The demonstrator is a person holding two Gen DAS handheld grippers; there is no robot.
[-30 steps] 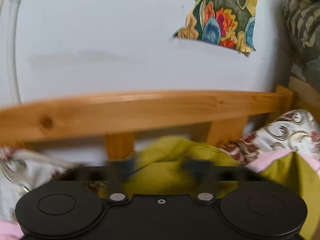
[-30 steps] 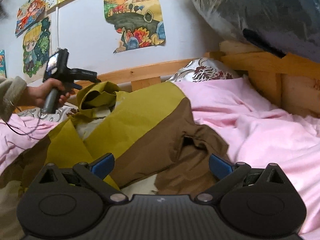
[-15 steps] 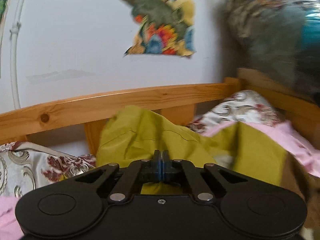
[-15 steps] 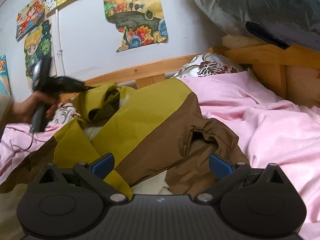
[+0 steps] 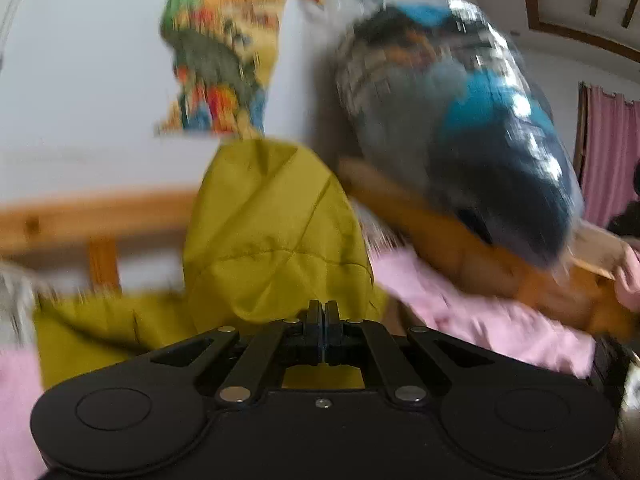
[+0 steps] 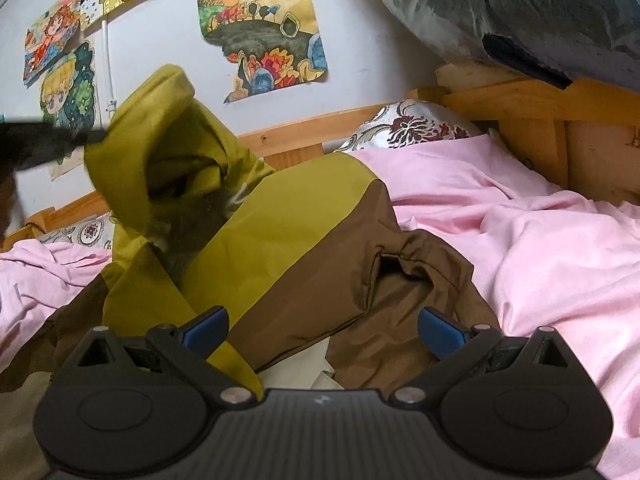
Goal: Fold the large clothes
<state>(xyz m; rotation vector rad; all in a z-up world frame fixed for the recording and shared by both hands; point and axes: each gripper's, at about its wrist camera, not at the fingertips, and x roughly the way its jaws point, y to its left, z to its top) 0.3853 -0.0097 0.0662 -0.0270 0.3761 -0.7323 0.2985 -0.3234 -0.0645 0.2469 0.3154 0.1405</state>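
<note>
An olive-yellow and brown jacket (image 6: 280,240) lies crumpled on a pink bed sheet (image 6: 540,248). My left gripper (image 5: 323,320) is shut on the jacket's olive hood (image 5: 272,232) and holds it raised; in the right wrist view the hood (image 6: 160,128) stands lifted at the left, with the left gripper (image 6: 44,140) a dark blur beside it. My right gripper (image 6: 322,326) is open just above the brown lower part of the jacket, with its blue pads (image 6: 208,326) apart and holding nothing.
A wooden bed rail (image 6: 304,128) runs along the white wall with posters (image 6: 264,36). A patterned pillow (image 6: 408,124) lies at the head. A large plastic-wrapped bundle (image 6: 520,12) sits on the wooden frame (image 6: 540,108) at right. Pink curtains (image 5: 608,152) hang far right.
My left gripper closed on the olive hood and lifted it up, swinging toward the right. My right gripper stayed open and moved slightly closer to the jacket.
</note>
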